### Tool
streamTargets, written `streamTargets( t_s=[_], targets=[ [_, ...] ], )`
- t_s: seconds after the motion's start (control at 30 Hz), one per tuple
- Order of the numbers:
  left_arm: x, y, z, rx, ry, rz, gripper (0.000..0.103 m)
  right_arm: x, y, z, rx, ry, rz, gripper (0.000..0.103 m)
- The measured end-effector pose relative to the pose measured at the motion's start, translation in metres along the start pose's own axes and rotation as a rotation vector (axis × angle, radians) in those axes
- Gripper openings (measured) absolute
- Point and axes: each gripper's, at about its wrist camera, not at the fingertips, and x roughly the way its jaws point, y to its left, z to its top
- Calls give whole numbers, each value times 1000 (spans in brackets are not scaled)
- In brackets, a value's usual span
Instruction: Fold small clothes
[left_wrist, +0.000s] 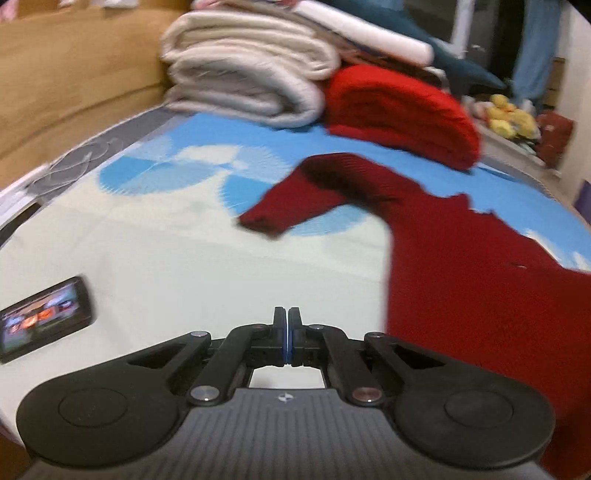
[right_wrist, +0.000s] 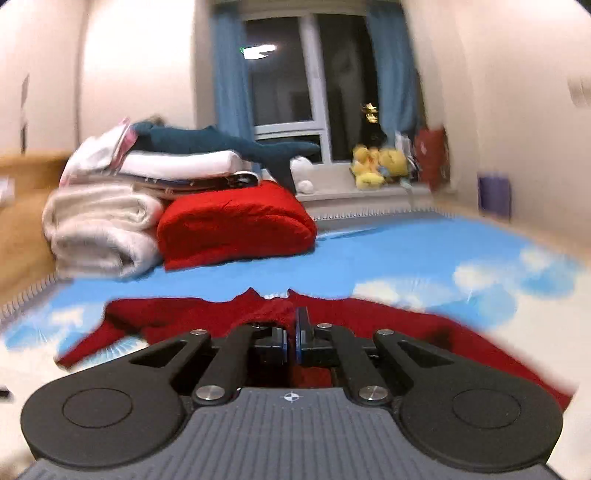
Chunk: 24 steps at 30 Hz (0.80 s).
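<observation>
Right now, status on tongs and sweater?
Left tongs shut, empty, over bare sheet. Right tongs shut on dark red sweater fabric. One sleeve spread out, unfolded. Phone lies left, clear of the sweater.

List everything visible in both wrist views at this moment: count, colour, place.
dark red sweater: one, spread on the bed, one sleeve out sideways
bedsheet: one, blue and white cloud print, covers the bed
red folded blanket: one, far end of bed
cream folded blanket: one, beside the red one
white folded bedding: one, on the cream blanket
blue shark plush: one, atop the pile
yellow plush toys: several, windowsill
phone: one, screen lit, on the sheet
blue curtains: two, flank the window
left gripper: fingers shut, empty
right gripper: fingers shut, sweater fabric around them
</observation>
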Motion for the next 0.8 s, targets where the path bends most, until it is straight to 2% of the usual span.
streamTargets(
  t_s=[0.03, 0.07, 0.1, 0.13, 0.17, 0.2, 0.23, 0.27, 0.3, 0.4, 0.47, 0.53, 0.63, 0.7, 0.8],
  targets=[
    [3, 10, 2, -26, 25, -31, 0, 7, 0, -4, -19, 74, 17, 10],
    [7, 16, 2, -42, 58, -76, 2, 22, 0, -8, -43, 160, 27, 20],
    [9, 18, 0, -40, 85, -117, 4, 28, -1, -18, -64, 226, -1, 32],
    [10, 16, -2, -16, 98, -139, 7, 31, -4, -31, -75, 256, -49, 37],
    [9, 10, -5, 25, 99, -152, 18, 33, -7, -42, -85, 280, -89, 47],
    [7, 0, -10, 79, 89, -167, 42, 30, -11, -54, -86, 292, -124, 55],
    [4, -10, -13, 128, 77, -186, 55, 31, -16, -66, -82, 302, -161, 58],
    [3, -19, -17, 167, 66, -201, 79, 31, -23, -77, -77, 324, -199, 65],
    [1, -30, -22, 208, 53, -217, 88, 33, -28, -86, -70, 349, -224, 69],
    [5, -62, -39, 347, 57, -276, 88, 35, -46, -112, 15, 414, -255, 70],
    [11, -83, -53, 453, 88, -290, 88, 36, -54, -127, 97, 472, -213, 70],
    [18, -95, -65, 532, 123, -310, 88, 35, -45, -132, 115, 479, -150, 70],
    [27, -104, -77, 597, 156, -319, 88, 28, -25, -134, -11, 424, -24, 71],
    [34, -104, -82, 613, 175, -314, 88, 30, -6, -141, -146, 419, 13, 74],
    [51, -103, -90, 648, 211, -254, 90, 44, 5, -160, -314, 435, -117, 76]
  ],
)
